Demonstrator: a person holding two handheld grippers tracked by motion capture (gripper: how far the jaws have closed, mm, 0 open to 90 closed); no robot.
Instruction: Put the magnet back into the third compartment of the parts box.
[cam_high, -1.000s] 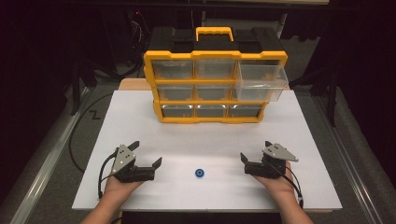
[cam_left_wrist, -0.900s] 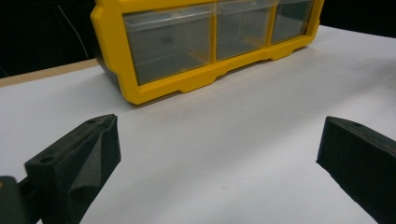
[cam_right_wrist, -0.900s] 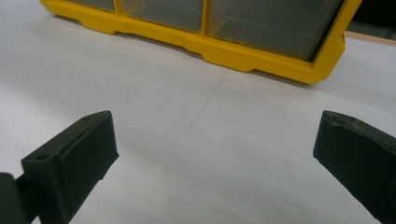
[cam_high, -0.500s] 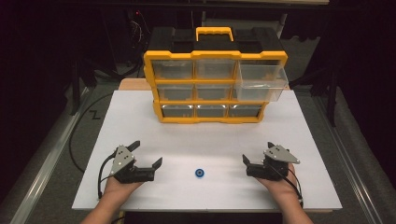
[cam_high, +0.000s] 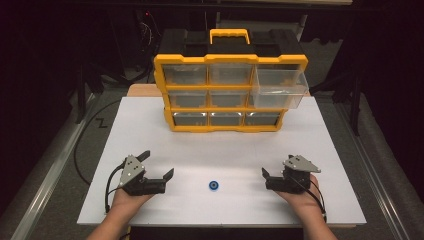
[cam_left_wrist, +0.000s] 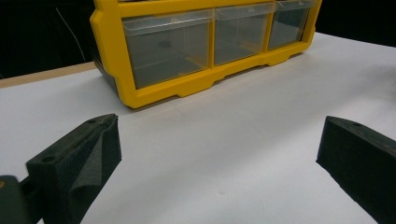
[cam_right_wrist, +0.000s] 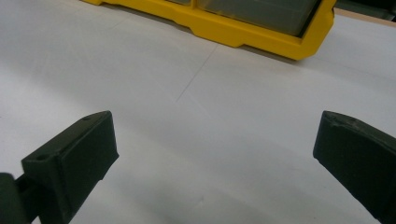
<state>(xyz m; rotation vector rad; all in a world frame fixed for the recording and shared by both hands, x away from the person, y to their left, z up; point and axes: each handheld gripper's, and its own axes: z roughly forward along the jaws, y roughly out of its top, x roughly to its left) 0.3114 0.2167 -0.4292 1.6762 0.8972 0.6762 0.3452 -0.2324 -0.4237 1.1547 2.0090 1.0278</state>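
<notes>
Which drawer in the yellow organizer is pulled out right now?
The top-right drawer: it juts forward from the organizer, while the other eight sit flush in their slots.

Small disc (cam_high: 213, 185) before drawer cabinet (cam_high: 230, 90).

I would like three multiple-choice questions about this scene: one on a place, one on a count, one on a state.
1. Where does the small blue ring lie?
A. On the white table between the two tongs
B. Inside a drawer
C. On top of the organizer

2. How many drawer fronts does the bottom row of the yellow organizer show?
A. One
B. Three
C. Five

3. What is the state of the top right drawer?
A. Pulled out
B. Pushed in flush
C. Lying on the table

Answers: 1 A, the ring rests on the white table between the left tongs and the right tongs. 2 B, three clear fronts stand side by side. 3 A, it juts forward from the frame.
</notes>
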